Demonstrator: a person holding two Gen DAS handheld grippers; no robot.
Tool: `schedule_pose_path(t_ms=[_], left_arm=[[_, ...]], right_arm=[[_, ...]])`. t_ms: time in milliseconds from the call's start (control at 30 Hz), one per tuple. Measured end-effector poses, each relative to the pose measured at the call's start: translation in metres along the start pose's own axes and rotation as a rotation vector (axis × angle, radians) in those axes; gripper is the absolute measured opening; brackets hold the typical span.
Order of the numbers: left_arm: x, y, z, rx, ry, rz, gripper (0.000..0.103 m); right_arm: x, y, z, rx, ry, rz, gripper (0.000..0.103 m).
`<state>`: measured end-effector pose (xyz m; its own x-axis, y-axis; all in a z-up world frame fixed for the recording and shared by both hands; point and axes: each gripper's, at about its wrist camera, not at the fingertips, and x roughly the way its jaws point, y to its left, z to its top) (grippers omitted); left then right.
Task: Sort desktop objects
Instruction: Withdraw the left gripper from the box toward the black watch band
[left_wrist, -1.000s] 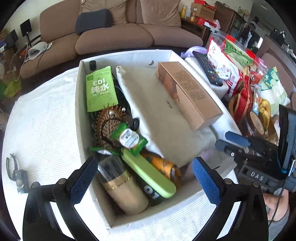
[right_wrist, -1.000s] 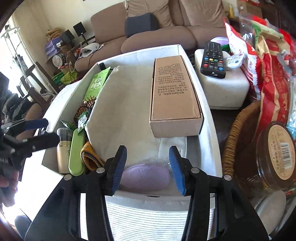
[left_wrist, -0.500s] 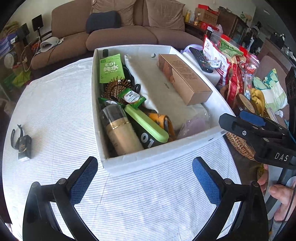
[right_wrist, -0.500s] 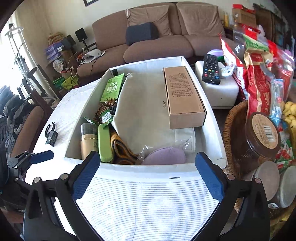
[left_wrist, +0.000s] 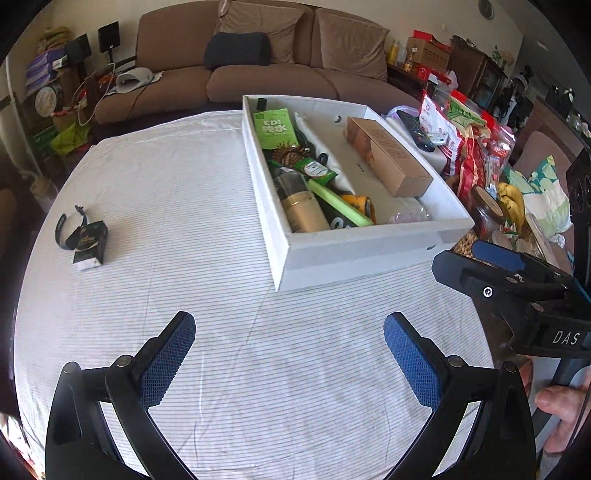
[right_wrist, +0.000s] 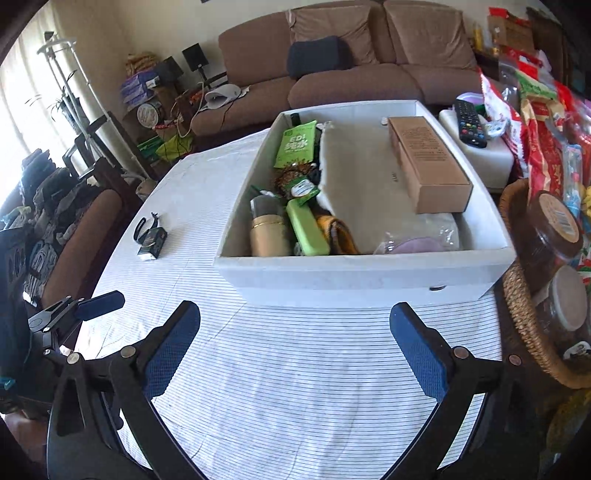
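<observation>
A white box (left_wrist: 354, 254) (right_wrist: 354, 280) stands on the striped tablecloth (left_wrist: 207, 229). In it lie a cardboard carton (left_wrist: 388, 160) (right_wrist: 428, 162), a green wet-wipes pack (left_wrist: 275, 127) (right_wrist: 297, 142), a gold bottle (left_wrist: 304, 210) (right_wrist: 269, 232), a green case (right_wrist: 306, 227), a beige pouch (right_wrist: 354, 170) and a bagged purple item (right_wrist: 417, 243). A small black box with a black band (left_wrist: 86, 240) (right_wrist: 151, 240) lies apart on the cloth at the left. My left gripper (left_wrist: 288, 360) is open over bare cloth. My right gripper (right_wrist: 293, 345) is open too, short of the box's near wall, nothing between its fingers.
Right of the box stand a wicker basket (right_wrist: 524, 314) with jars (right_wrist: 554, 229), snack bags (left_wrist: 469, 147), bananas (left_wrist: 511, 201) and a remote control (right_wrist: 469, 123) on a white block. A brown sofa (left_wrist: 258, 74) is behind the table. A person's hand (left_wrist: 561, 402) holds the right gripper's handle.
Both grippers pulled back from the box toward the near side of the table. The right gripper opened wide from narrow jaws above the purple item, which stays in the box.
</observation>
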<state>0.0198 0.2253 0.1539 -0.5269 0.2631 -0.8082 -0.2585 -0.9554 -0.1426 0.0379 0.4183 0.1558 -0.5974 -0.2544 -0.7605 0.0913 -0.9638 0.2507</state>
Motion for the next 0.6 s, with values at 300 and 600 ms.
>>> schedule_pose_path(t_ms=[300,600], left_arm=[[-0.03,0.147,-0.022,-0.138,-0.049,0.118,0.103],[-0.027,0.276,-0.013,-0.209,-0.081,0.233,0.103]], right_arm=[[0.021,0.096,0.003,-0.102,-0.043,0.084,0.103],[0.084,0.194,0.024,-0.162,-0.014,0.173,0.103]])
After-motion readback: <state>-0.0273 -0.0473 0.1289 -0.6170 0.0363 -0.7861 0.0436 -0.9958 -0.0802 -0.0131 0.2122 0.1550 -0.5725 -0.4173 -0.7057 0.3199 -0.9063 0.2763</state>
